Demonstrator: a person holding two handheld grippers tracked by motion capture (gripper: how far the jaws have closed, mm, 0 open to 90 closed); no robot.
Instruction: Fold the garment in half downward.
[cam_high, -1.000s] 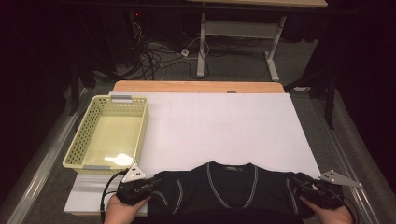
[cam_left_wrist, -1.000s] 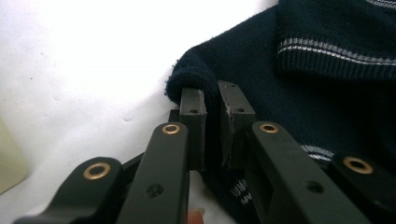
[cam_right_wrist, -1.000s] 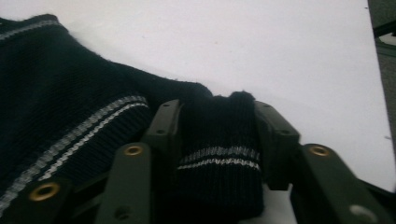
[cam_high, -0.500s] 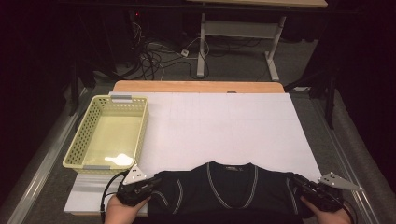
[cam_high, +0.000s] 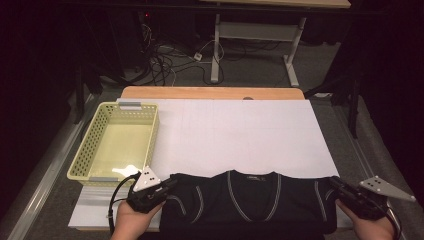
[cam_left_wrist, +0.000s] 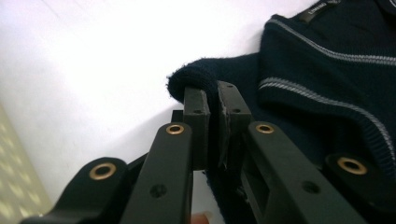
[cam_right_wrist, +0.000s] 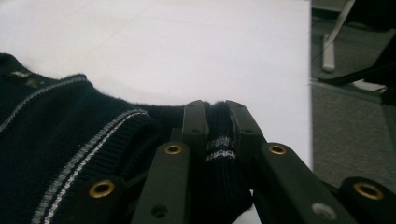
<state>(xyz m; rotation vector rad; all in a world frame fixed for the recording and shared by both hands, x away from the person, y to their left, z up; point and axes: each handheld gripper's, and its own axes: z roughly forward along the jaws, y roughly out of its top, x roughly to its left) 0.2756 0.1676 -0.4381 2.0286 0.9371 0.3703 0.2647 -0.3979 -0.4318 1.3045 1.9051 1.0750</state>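
Both grippers, left (cam_high: 167, 186) & right (cam_high: 334, 184), pinch the sweater (cam_high: 245, 200) at its two top corners, prob. so it lifts flat w/o bunching.

Wide bare white tabletop (cam_high: 240, 135) open ahead of the sweater (cam_high: 245, 205), yellow basket (cam_high: 116, 142) blocking the left edge

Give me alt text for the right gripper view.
The right claw is shut on a fold of a dark navy knit sweater with pale grey stripes, lying on a white table sheet. Grey floor shows at right.
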